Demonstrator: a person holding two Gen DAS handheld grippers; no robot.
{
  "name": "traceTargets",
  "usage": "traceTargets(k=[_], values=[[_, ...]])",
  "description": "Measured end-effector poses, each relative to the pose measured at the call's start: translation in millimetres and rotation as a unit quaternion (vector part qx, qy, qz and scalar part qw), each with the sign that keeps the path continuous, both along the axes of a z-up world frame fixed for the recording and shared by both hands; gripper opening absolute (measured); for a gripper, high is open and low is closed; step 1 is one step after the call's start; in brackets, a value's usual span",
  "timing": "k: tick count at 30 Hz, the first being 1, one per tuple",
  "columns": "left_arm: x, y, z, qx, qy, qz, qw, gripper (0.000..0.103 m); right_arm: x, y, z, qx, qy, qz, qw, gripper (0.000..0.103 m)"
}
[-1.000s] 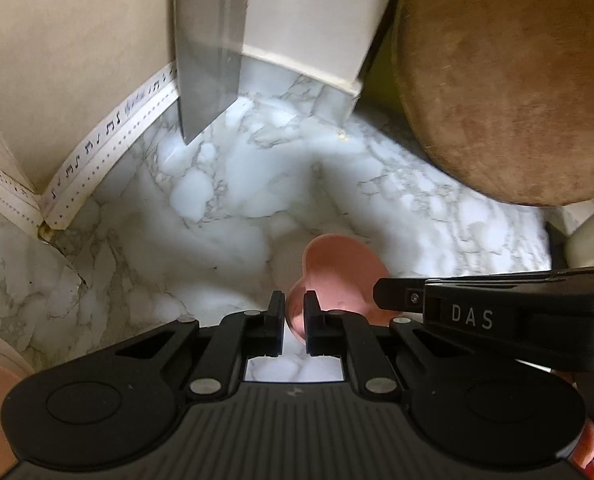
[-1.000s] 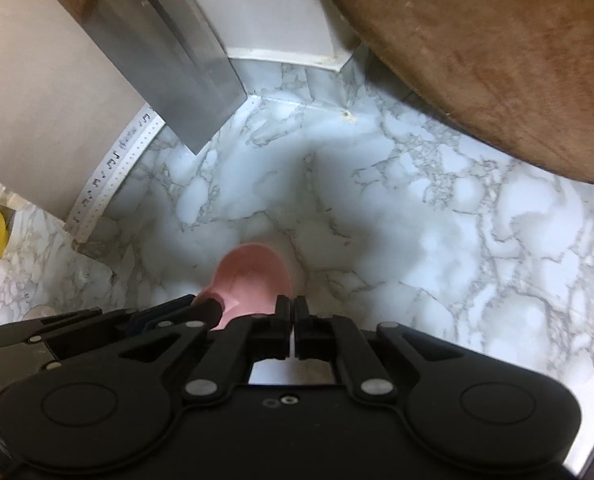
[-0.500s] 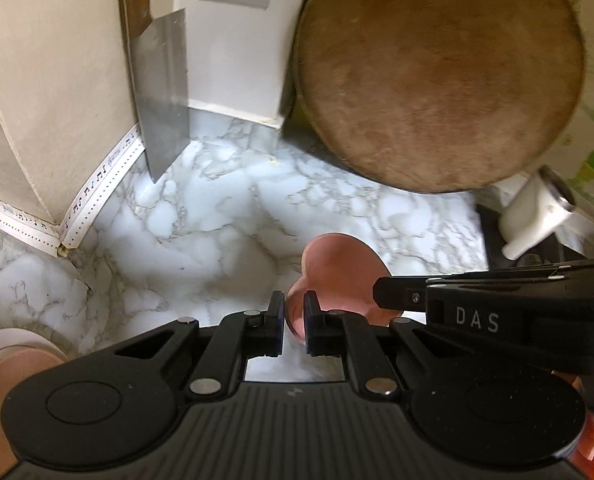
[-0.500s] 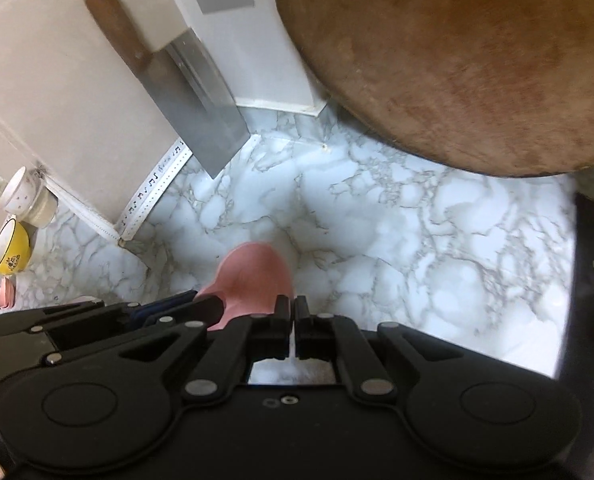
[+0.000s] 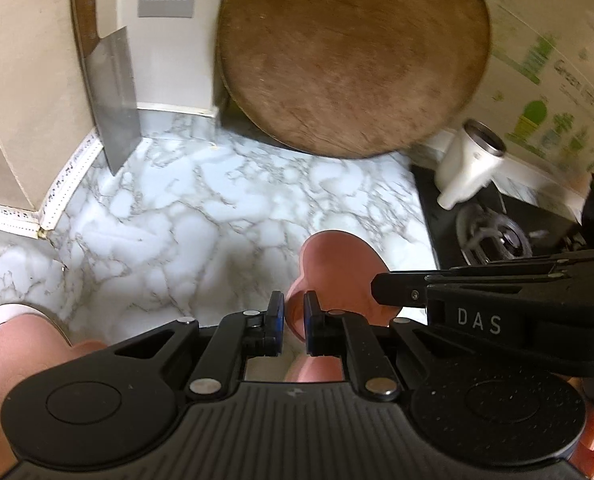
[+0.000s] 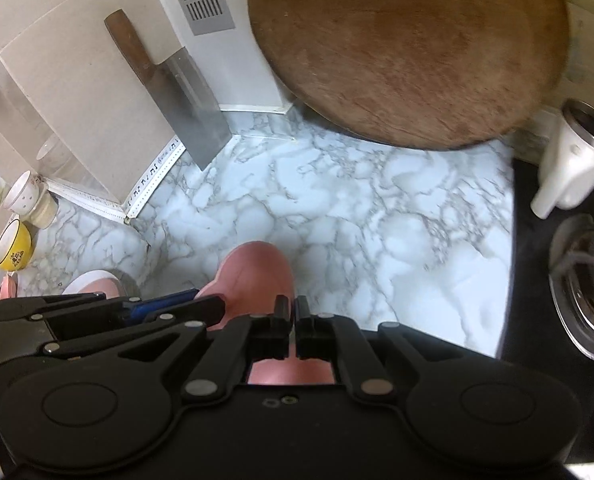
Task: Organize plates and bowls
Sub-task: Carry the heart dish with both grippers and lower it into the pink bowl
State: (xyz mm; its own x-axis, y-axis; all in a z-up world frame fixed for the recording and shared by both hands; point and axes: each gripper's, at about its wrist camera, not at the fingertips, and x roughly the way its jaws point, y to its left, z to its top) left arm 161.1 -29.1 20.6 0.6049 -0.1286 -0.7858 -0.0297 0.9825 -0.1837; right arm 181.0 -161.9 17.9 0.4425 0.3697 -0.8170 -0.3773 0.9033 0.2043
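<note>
Pink dish carried over marble bench

The pink dish [image 5: 337,264] is clamped by the left tool [image 5: 291,322] and right tool [image 6: 292,326]; a cutting board [image 5: 353,60] is seen at twelve o'clock.

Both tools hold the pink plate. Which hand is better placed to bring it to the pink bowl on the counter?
Probably left. The left tool grips the pink plate on the side nearest the pink bowl; the right tool is farther.

Both wrist fisheyes look steeply down from close above the marble counter [image 5: 201,216], sharing the round wooden board [image 6: 409,48].
</note>
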Motion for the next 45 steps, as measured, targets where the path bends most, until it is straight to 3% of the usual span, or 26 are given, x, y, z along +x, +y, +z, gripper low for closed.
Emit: traceTargets(k=[20, 45], values=[[-36, -30, -29, 0.002, 0.03, -0.049, 0.9983, 0.009, -43, -31, -36, -0.003, 0.041, -0.024, 0.999, 0.005], [-26, -36, -65, 0.009, 0.062, -0.079, 0.9949, 0.009, -40, -28, -65, -0.034, 0.059, -0.012, 0.998, 0.006]])
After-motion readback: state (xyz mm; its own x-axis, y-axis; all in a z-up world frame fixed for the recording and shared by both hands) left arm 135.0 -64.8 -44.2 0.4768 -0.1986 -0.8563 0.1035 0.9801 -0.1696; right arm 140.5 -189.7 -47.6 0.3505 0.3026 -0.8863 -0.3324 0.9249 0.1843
